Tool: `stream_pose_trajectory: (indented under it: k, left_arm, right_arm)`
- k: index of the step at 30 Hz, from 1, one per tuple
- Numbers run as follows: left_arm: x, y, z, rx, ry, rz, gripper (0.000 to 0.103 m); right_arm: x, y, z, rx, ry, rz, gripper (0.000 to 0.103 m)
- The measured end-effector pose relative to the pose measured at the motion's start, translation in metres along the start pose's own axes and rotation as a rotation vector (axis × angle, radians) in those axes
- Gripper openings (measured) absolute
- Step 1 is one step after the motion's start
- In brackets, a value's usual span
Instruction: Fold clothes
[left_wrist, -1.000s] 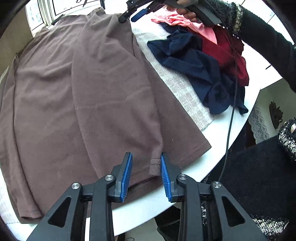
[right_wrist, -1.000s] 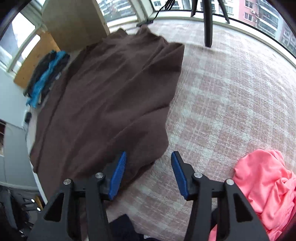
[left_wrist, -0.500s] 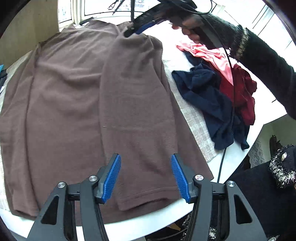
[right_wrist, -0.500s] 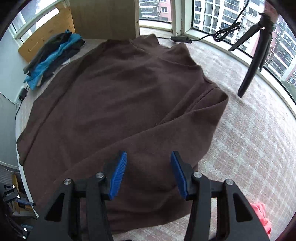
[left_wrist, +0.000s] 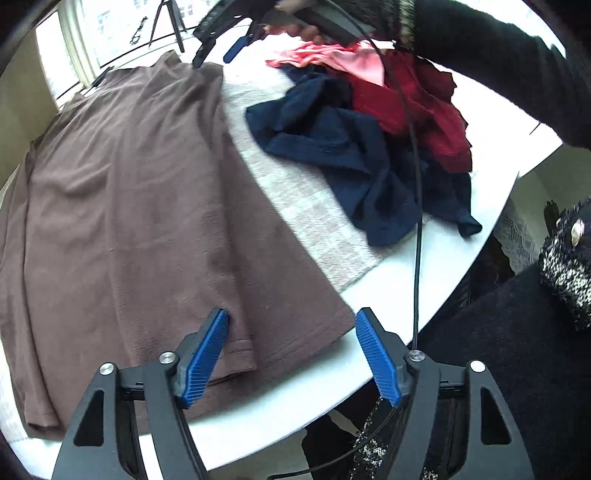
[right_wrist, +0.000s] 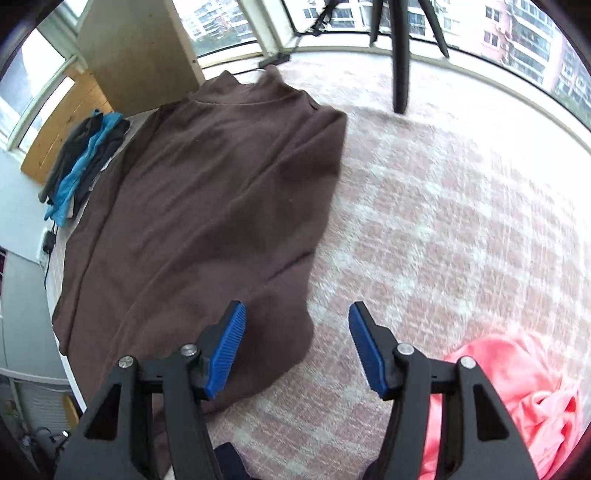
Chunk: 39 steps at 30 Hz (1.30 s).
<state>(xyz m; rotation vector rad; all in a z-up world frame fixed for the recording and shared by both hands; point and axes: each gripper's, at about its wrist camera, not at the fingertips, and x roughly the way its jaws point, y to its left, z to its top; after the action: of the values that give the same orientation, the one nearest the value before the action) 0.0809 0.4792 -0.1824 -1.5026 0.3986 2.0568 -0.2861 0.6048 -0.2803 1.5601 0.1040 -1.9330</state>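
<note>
A brown top (left_wrist: 140, 206) lies spread on the table, its right side folded over the body. My left gripper (left_wrist: 291, 354) hangs open above the hem near the table's front edge, holding nothing. In the left wrist view the right gripper (left_wrist: 218, 51) is raised over the top's far shoulder, held by a hand in a dark sleeve. The right wrist view shows the same brown top (right_wrist: 207, 206) from the other end. There my right gripper (right_wrist: 295, 347) stands open over the garment's near edge and the checked cloth (right_wrist: 443, 221), empty.
A heap of navy (left_wrist: 354, 155), dark red (left_wrist: 424, 110) and pink clothes (left_wrist: 332, 59) lies right of the top; the pink garment (right_wrist: 517, 391) sits beside my right gripper. A tripod leg (right_wrist: 400, 55) stands by the windows. Folded blue and grey clothes (right_wrist: 85, 162) rest at far left.
My left gripper opened wider, let go of the hem and drew back toward the table's edge. My right gripper drew back from the shoulder toward the pink garment, staying open.
</note>
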Motion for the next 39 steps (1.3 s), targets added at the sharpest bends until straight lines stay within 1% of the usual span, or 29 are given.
stream_pose_trajectory:
  k: [2, 3, 5, 7, 8, 9, 10, 11, 13, 15, 16, 18, 20, 22, 24, 26, 27, 28, 29, 30, 31, 32, 33, 34, 35, 36, 37, 38, 39]
  left_arm:
    - [0.013, -0.005, 0.0, 0.021, 0.007, 0.027, 0.074]
    - [0.02, -0.007, 0.0, 0.032, 0.01, 0.04, 0.074]
    - [0.033, -0.011, 0.001, 0.052, 0.017, 0.067, 0.075]
    - [0.032, -0.006, 0.001, 0.004, -0.018, 0.052, 0.072]
    - [0.027, 0.004, -0.002, -0.048, -0.031, 0.021, 0.064]
    - [0.023, 0.014, -0.004, -0.1, -0.045, -0.011, 0.043]
    - [0.018, 0.024, -0.006, -0.153, -0.059, -0.043, 0.025]
    - [0.014, 0.034, -0.008, -0.205, -0.072, -0.075, 0.005]
    - [0.005, 0.054, -0.013, -0.31, -0.1, -0.139, 0.006]
    - [-0.004, 0.074, -0.017, -0.415, -0.127, -0.203, 0.006]
    - [-0.015, 0.083, -0.023, -0.456, -0.153, -0.218, 0.006]
    - [-0.04, 0.101, -0.038, -0.523, -0.225, -0.223, 0.006]
    - [-0.041, 0.116, -0.051, -0.578, -0.229, -0.191, 0.006]
    - [-0.043, 0.13, -0.064, -0.633, -0.231, -0.159, 0.006]
    - [-0.044, 0.144, -0.077, -0.688, -0.234, -0.127, 0.007]
    - [-0.045, 0.158, -0.09, -0.743, -0.237, -0.095, 0.007]
    - [-0.046, 0.165, -0.097, -0.77, -0.238, -0.078, 0.007]
    - [-0.047, 0.172, -0.104, -0.798, -0.239, -0.062, 0.007]
    - [-0.048, 0.179, -0.11, -0.825, -0.24, -0.045, 0.008]
    - [-0.043, 0.185, -0.117, -0.861, -0.213, -0.035, 0.01]
    - [-0.038, 0.191, -0.124, -0.898, -0.184, -0.024, 0.012]
    - [-0.038, 0.193, -0.128, -0.92, -0.181, -0.027, 0.012]
    - [-0.043, 0.192, -0.128, -0.917, -0.19, -0.013, 0.015]
    - [-0.048, 0.191, -0.129, -0.914, -0.2, 0.003, 0.019]
    - [-0.054, 0.188, -0.124, -0.89, -0.211, 0.014, 0.027]
    - [-0.06, 0.185, -0.119, -0.865, -0.223, 0.025, 0.034]
    - [-0.062, 0.182, -0.111, -0.836, -0.229, 0.033, 0.035]
    - [-0.062, 0.18, -0.102, -0.807, -0.23, 0.03, 0.036]
    - [-0.06, 0.179, -0.094, -0.774, -0.223, 0.031, 0.04]
  right_arm:
    - [0.01, -0.009, -0.004, 0.049, 0.009, 0.059, 0.058]
    - [0.014, -0.009, -0.005, 0.05, -0.002, 0.08, 0.06]
    - [0.019, -0.003, -0.005, 0.03, -0.009, 0.1, 0.061]
    - [0.022, 0.006, -0.005, -0.002, -0.011, 0.1, 0.06]
    - [0.023, 0.01, -0.005, -0.013, 0.0, 0.113, 0.06]
    - [0.023, 0.012, -0.003, -0.009, 0.011, 0.121, 0.045]
    - [0.023, 0.014, -0.001, -0.004, 0.023, 0.129, 0.023]
    - [0.022, 0.016, 0.001, 0.0, 0.035, 0.137, 0.018]
    - [0.019, 0.02, 0.006, 0.017, 0.053, 0.161, 0.013]
    - [0.006, 0.027, 0.018, 0.042, 0.046, 0.187, 0.012]
    - [-0.001, 0.034, 0.024, 0.04, 0.043, 0.193, 0.012]
    - [-0.013, 0.056, 0.037, 0.007, 0.037, 0.193, 0.012]
    - [-0.017, 0.08, 0.053, -0.008, 0.038, 0.198, 0.012]
    - [-0.014, 0.109, 0.071, -0.052, 0.032, 0.188, 0.012]
    - [0.002, 0.139, 0.097, -0.078, 0.034, 0.169, 0.012]
    - [0.029, 0.169, 0.118, -0.096, 0.051, 0.161, 0.012]
    - [0.044, 0.185, 0.13, -0.113, 0.061, 0.156, 0.016]
    - [0.062, 0.199, 0.144, -0.139, 0.08, 0.135, 0.028]
    - [0.079, 0.21, 0.152, -0.162, 0.107, 0.093, 0.034]
    - [0.089, 0.217, 0.158, -0.173, 0.126, 0.068, 0.036]
    - [0.088, 0.219, 0.16, -0.164, 0.134, 0.071, 0.036]
    - [0.088, 0.22, 0.162, -0.154, 0.141, 0.073, 0.036]
    - [0.083, 0.22, 0.162, -0.151, 0.134, 0.094, 0.036]
    - [0.07, 0.215, 0.16, -0.159, 0.097, 0.134, 0.036]
    - [0.055, 0.206, 0.156, -0.16, 0.053, 0.141, 0.036]
    - [0.041, 0.195, 0.151, -0.151, 0.006, 0.126, 0.036]
    - [0.028, 0.182, 0.147, -0.14, -0.04, 0.106, 0.038]
    - [0.019, 0.166, 0.142, -0.123, -0.078, 0.067, 0.04]
    - [0.013, 0.15, 0.137, -0.102, -0.104, 0.015, 0.048]
